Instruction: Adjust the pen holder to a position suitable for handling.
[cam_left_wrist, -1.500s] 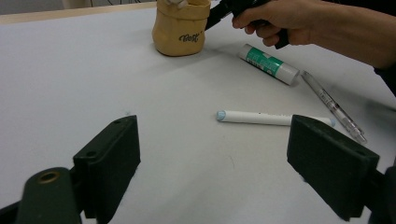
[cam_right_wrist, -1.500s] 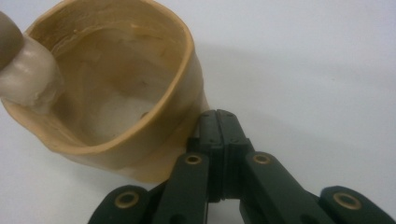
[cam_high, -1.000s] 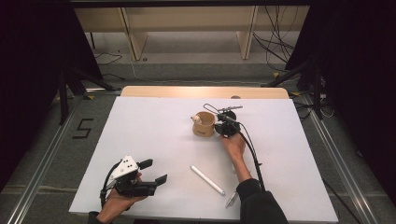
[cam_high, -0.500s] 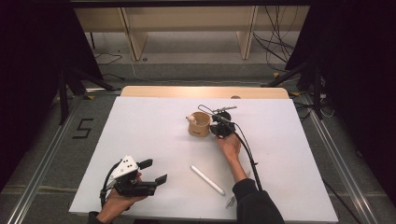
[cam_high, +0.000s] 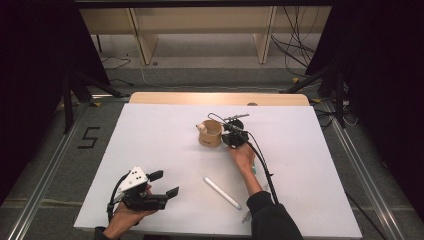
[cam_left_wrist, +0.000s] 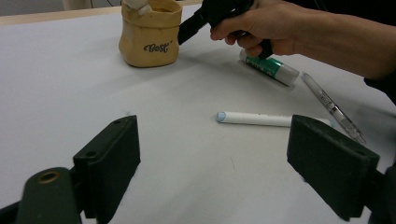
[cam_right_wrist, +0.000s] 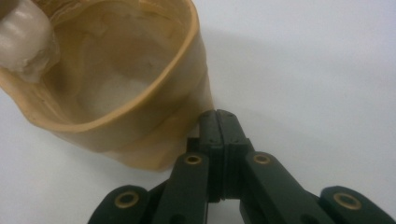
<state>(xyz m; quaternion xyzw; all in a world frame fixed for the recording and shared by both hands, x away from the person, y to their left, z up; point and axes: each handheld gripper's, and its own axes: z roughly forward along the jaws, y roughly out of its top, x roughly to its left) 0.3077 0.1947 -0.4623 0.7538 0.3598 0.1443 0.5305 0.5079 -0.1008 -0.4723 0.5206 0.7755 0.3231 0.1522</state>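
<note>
pressing closed right tongs (cam_right_wrist: 219, 122) against tan pouch (cam_right_wrist: 116, 93) side

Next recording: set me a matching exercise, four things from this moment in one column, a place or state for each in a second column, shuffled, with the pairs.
Things:
1. left hand-held gripper
2. right hand-held gripper
3. tan pouch
4. white marker

Places or states:
A. lying flat on the white table, near the front edge
B. jaws pressed shut, tips beside the pouch
C. standing upright, mouth open, a pale thing at its rim
D. jaws wide apart, low over the near left of the table

Pairs: 1-D, 2-B, 3-C, 4-A
</note>
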